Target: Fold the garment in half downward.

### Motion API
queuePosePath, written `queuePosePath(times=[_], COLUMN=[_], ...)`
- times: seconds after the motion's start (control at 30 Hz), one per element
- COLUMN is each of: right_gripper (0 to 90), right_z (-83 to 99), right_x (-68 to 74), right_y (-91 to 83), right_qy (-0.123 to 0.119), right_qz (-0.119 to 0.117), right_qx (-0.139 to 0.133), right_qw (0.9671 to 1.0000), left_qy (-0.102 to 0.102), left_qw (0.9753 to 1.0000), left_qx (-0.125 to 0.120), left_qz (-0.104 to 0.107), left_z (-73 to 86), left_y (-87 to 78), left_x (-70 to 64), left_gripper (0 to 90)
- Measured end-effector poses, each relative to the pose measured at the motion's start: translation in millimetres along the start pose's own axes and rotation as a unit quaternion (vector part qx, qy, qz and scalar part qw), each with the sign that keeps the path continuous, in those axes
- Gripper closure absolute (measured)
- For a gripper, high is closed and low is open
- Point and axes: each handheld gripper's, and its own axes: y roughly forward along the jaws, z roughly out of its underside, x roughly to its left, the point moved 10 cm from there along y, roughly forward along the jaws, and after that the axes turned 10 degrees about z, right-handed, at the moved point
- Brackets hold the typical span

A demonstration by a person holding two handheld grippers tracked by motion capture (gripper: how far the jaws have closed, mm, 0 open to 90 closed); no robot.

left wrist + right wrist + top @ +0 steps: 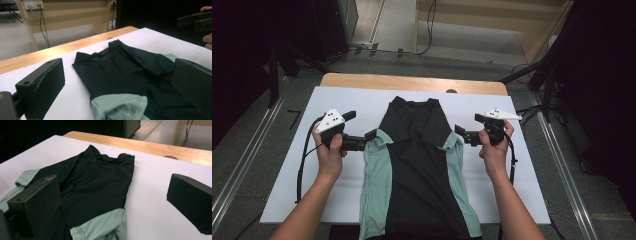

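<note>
Here, from the high view, a black and green shirt (414,170) is lying flat on the white tabletop (522,195), its hem cut off below. The left claw (371,136) and right claw (460,132) are sitting at the sleeves. In the left gripper view, the jaws are standing apart around the green sleeve (120,106). In the right gripper view, the jaws are gaping too; a shallow pinch could be slipping off thin fabric.

— Where does the shirt (419,170) end?
— Its hem runs off the bottom edge in the high view, past the near edge of the white sheet (522,200).
— And the forearms?
— Cut off there too.
</note>
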Motion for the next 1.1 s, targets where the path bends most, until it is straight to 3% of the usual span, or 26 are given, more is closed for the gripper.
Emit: queuePosePath(times=[0.47,0.67,1.0,1.1], right_gripper=[0.0,0.0,4.6,11.2], right_z=[-15.4,-22.1,-17.4,-10.9], right_x=[-3.6,-7.6,-6.5,-8.1], right_y=[29.0,40.7,71.5,79.4], right_qy=[0.004,0.020,0.023,0.032], right_qz=[-0.010,-0.017,-0.031,-0.028], right_qx=[0.016,0.020,0.057,0.070], right_qw=[0.9998,0.9994,0.9976,0.9966], left_qy=[-0.015,-0.041,-0.101,-0.115], left_qw=[0.9997,0.9988,0.9931,0.9912], left_qx=[0.017,0.025,0.059,0.065], left_qz=[0.005,0.008,0.008,0.005], left_z=[-4.5,-4.7,14.5,16.7], left_y=[30.3,41.6,69.9,75.4], left_x=[26.2,39.7,52.8,55.0], left_gripper=[0.0,2.1,6.3,10.1])
